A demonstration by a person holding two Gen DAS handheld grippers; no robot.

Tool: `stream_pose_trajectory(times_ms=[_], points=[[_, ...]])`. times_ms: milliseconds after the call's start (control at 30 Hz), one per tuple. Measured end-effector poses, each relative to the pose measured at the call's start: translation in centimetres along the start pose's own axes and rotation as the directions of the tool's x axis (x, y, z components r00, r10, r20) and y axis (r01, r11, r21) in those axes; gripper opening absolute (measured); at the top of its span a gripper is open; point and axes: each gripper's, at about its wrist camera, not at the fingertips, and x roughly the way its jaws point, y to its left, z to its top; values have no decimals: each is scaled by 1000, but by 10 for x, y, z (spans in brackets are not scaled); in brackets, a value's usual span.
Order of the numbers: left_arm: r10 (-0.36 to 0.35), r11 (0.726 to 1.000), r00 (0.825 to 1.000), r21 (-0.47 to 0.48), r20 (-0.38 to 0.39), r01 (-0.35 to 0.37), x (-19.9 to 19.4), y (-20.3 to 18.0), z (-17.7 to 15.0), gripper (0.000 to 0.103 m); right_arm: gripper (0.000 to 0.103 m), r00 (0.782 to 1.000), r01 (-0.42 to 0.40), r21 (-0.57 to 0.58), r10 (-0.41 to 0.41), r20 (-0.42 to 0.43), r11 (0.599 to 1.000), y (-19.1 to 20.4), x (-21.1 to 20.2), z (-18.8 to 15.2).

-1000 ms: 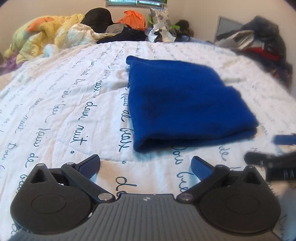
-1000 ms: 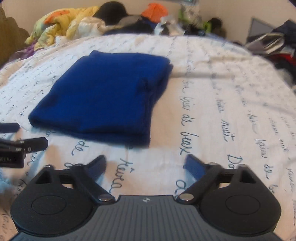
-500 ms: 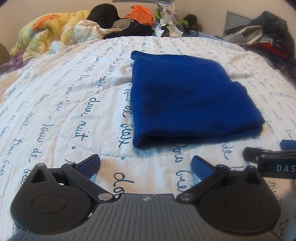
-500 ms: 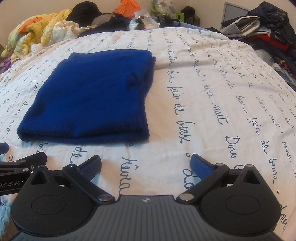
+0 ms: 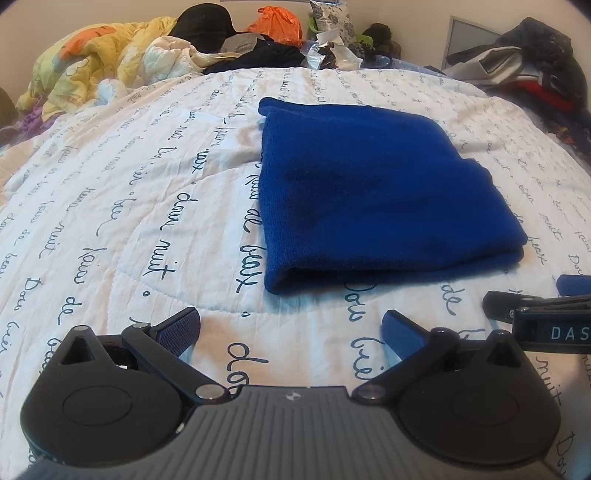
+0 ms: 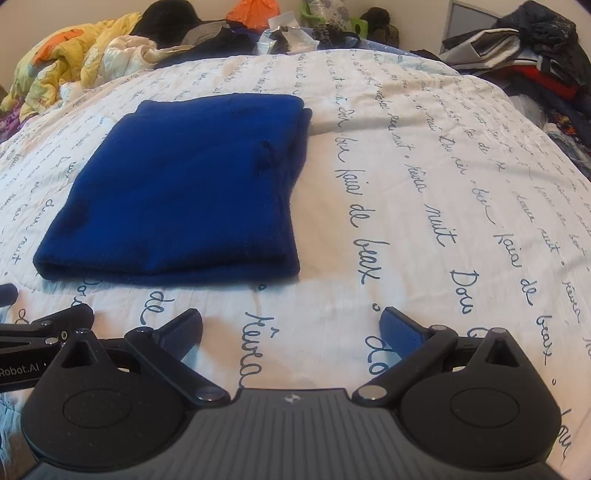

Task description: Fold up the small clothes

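Observation:
A dark blue knit garment lies folded into a rectangle on the white bedspread, its rounded fold edge towards me. In the right wrist view the same garment sits left of centre. My left gripper is open and empty, low over the bedspread just short of the garment's near edge. My right gripper is open and empty too, near the garment's front right corner. Each gripper shows at the edge of the other's view: the right one and the left one.
The bedspread carries blue handwritten script. At the far end lies a yellow and orange quilt, dark clothes and an orange bag. More clothes are heaped at the far right.
Both views have steadied and drawn back slightly from the folded garment. Both grippers stay open; the garment has not moved.

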Motion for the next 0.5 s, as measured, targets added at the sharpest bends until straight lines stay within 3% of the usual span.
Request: stream_pose_trajectory(times_ms=[500], points=[[9,1000,999,-14,-33,-9,1,-2,4,103,103,1000,-7,-6,7,3,1000,-1,1,0]])
